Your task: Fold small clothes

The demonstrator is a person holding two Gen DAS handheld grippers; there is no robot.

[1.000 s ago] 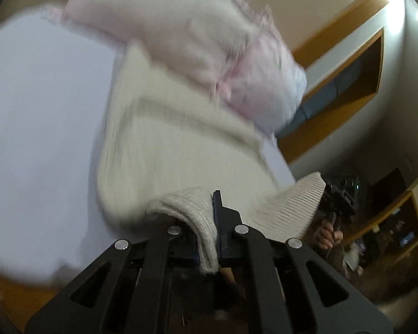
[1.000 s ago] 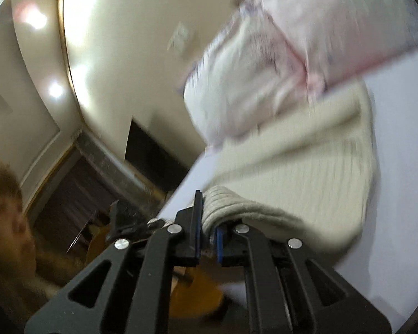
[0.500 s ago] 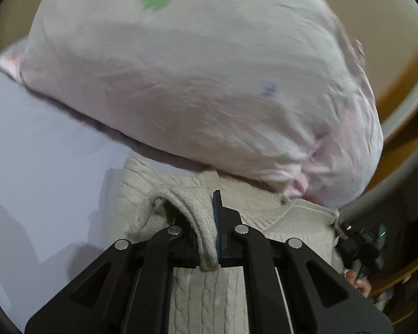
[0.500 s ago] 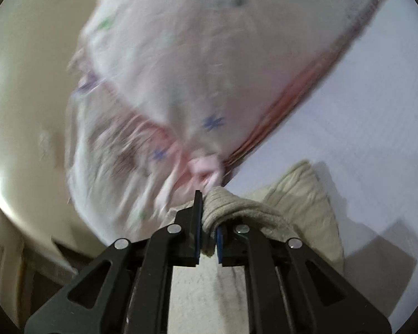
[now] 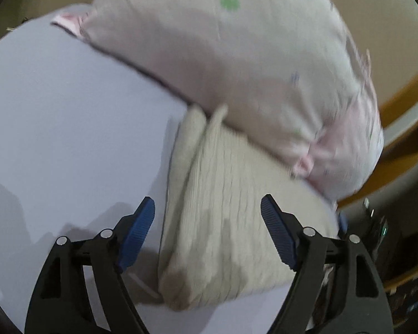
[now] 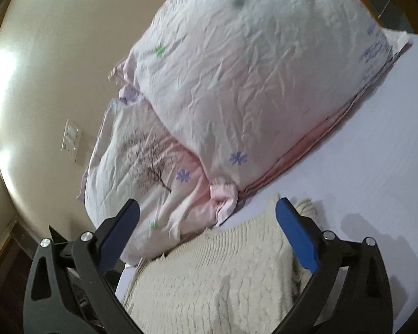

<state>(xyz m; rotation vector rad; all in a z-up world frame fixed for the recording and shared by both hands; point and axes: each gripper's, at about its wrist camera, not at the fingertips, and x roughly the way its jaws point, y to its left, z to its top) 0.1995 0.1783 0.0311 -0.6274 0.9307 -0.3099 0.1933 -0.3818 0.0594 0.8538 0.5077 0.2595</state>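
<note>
A cream knit sweater (image 5: 223,217) lies folded on the pale lilac bed sheet (image 5: 69,117), its far edge against the pillows. It also shows in the right wrist view (image 6: 209,284). My left gripper (image 5: 207,208) is open and empty, its blue-padded fingers spread just above the sweater. My right gripper (image 6: 207,214) is open and empty too, over the sweater's other end.
Two pink flowered pillows (image 6: 237,83) lie stacked right behind the sweater, also in the left wrist view (image 5: 250,69). A cream wall with a switch plate (image 6: 71,139) stands behind them. Wooden trim (image 5: 404,139) and dark clutter lie beyond the bed's right edge.
Both grippers were shut on the sweater's edge and carried it toward the pillows. They have now opened and let it go, and the sweater lies folded on the sheet.
</note>
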